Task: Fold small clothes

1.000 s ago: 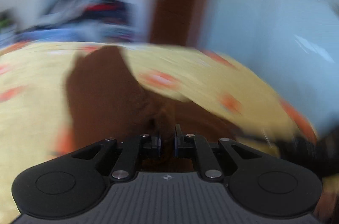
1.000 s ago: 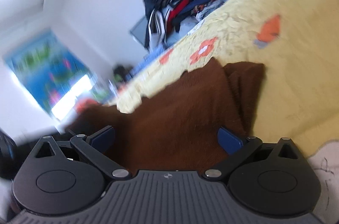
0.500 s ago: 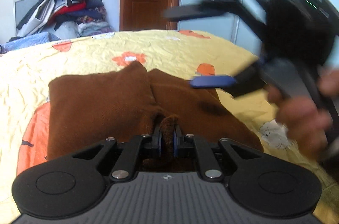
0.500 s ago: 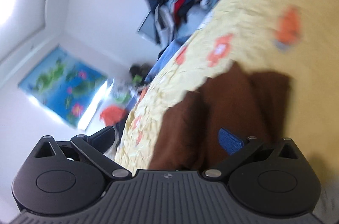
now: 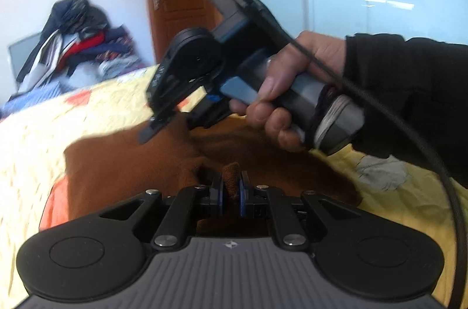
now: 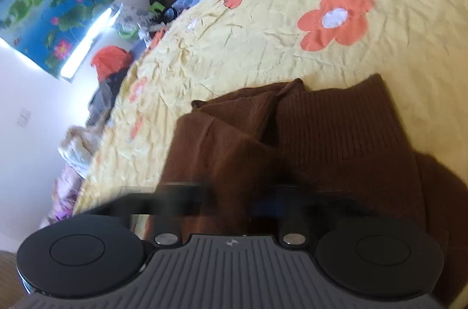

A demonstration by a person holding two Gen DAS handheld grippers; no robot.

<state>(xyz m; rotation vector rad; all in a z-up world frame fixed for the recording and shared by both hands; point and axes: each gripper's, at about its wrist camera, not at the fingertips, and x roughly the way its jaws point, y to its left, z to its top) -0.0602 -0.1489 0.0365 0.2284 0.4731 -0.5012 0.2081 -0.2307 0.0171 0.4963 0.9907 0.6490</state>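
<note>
Since half a second ago the right gripper point(image 5: 163, 124) has swung in from the side to hang over the brown ribbed knit garment point(image 5: 131, 159), just ahead of the left gripper point(image 5: 231, 190). Its jaws were wide apart then and are closing now; in its own view they are a dark smear low over the cloth, so whether fabric is caught between them I cannot tell.

The left gripper is clamped on a small tuft of the garment's near edge, pads nearly together with the fold standing up between them.

The garment lies flat on the yellow quilted bedspread with orange flowers point(image 6: 263, 45), directly ahead of and below both grippers, its ribbed band point(image 6: 336, 121) farthest from the right gripper and its long axis running away from it. The right gripper's tips sit over the garment's middle-left part, so it looks the nearer one to take the far portion for the next fold.
</note>
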